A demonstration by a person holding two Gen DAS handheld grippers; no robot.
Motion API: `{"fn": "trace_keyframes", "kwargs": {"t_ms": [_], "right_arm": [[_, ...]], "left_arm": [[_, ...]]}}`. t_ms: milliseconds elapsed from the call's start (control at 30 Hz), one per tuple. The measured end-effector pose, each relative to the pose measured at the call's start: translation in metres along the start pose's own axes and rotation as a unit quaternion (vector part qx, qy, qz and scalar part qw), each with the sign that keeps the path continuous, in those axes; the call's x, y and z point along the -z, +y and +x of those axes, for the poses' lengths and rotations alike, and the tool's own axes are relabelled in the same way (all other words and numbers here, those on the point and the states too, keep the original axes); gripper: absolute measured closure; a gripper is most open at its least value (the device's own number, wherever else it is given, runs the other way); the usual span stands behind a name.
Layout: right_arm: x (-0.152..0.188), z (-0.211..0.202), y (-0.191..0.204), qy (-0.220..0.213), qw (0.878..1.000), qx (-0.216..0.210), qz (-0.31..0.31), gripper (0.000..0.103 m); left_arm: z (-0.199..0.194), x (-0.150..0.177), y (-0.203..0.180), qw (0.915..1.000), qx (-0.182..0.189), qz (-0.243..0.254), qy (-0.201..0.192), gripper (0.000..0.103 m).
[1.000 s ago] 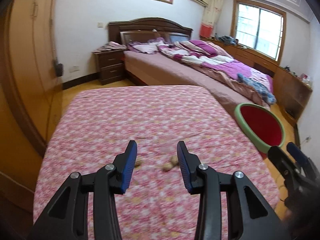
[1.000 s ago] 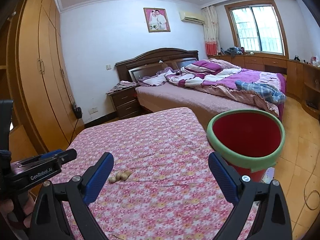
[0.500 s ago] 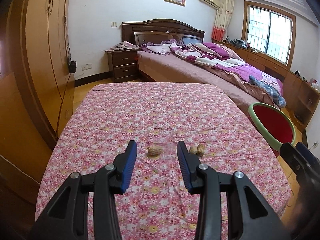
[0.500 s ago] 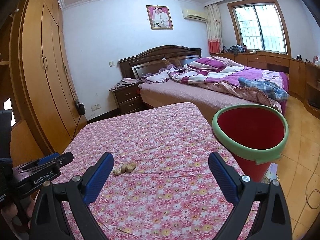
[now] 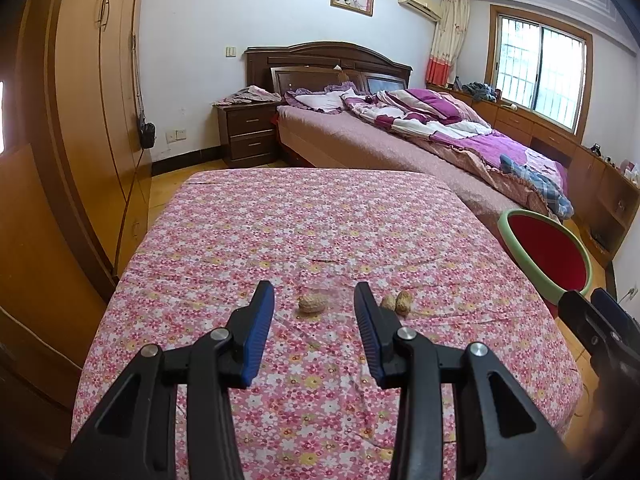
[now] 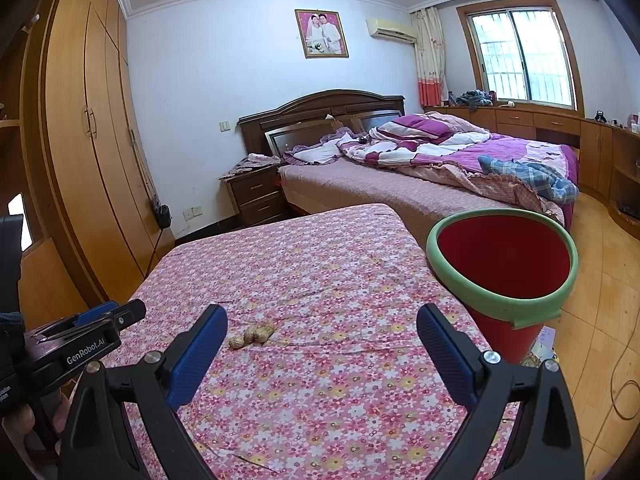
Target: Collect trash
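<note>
Left gripper [image 5: 314, 308] jaws apart, empty, above floral tablecloth [image 5: 312, 220] | right gripper [image 6: 322, 332] spread wide, empty | one peanut shell [image 5: 312, 303] lies beyond the gap between the left gripper's blue pads, two peanut shells [image 5: 398, 302] just right of it | red bin [image 6: 504, 264], green rim, beside table's right edge | bed [image 6: 420, 184], wardrobe [image 6: 80, 140], wood floor.

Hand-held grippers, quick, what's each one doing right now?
Left hand-held gripper: open, empty, a peanut lying ahead between its fingers.
Right hand-held gripper: wide open, holding nothing.
</note>
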State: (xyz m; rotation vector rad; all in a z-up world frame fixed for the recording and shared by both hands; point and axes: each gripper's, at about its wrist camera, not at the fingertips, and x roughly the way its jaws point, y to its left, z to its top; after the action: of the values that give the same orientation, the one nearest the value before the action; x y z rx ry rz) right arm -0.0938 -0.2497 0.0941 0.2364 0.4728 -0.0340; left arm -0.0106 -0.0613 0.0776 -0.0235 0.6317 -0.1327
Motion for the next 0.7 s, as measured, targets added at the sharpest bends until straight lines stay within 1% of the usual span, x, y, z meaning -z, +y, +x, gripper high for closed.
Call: {"fn": "trace_keyframes", "kwargs": {"t_ms": [700], "right_arm": [[0.0005,-0.0002,0.0011,-0.001,1.0,0.0,0.0,0.006]], "left_arm": [[-0.0025,-0.0031,0.0006,1.0,-0.002,-0.001,-0.004,0.061]]}}
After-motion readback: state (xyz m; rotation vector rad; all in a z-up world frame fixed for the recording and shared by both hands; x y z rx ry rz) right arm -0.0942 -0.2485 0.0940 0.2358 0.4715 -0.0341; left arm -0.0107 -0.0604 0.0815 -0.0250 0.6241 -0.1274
